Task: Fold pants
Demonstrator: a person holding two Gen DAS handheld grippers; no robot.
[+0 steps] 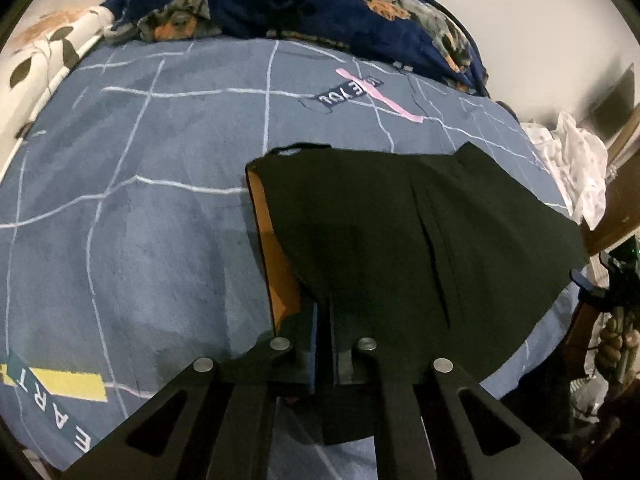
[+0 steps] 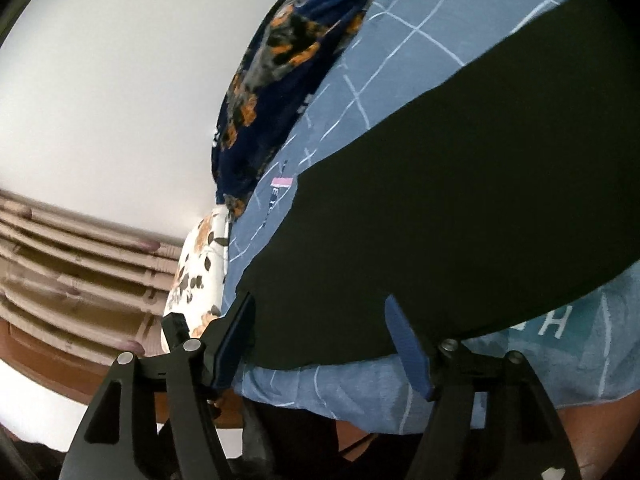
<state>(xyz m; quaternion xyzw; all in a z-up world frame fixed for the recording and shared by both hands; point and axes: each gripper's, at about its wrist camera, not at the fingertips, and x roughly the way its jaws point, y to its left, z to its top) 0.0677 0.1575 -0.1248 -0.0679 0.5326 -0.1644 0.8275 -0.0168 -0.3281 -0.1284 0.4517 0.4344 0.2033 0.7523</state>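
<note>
So from my end, the pants [image 1: 400,240] are black and lying spread on the bed [image 1: 140,200], which has a blue cover with a white grid pattern on it. On the left wrist cam, my left hand-held gripper [image 1: 323,344] has its fingers pinched together on the near edge of the pants, with dark fabric bunched right between the blue pads. There's an orange-brown strip [image 1: 276,256] showing along the left edge of the pants next to where I'm pinching, could be lining or something under them, honestly can't tell from this angle. Over on the right wrist cam, the right hand-held gripper [image 2: 326,344] is wide apart, one blue finger [image 2: 236,344] at the left end of the pants [image 2: 460,220] edge and the other [image 2: 408,348] further along it, with nothing held between them as far as I can see. The fabric edge sits just past the fingertips, near the bed's edge. At the far side of the bed there's a dark blue blanket [image 1: 320,4] with orange and grey patches heaped up, and a white pillow [image 1: 44,56] with dark leaf prints beside it. A white crumpled cloth [image 1: 576,160] sits off the right side of the bed in the left view. The right cam also catches beige curtains [image 2: 72,264] under a white wall.
</note>
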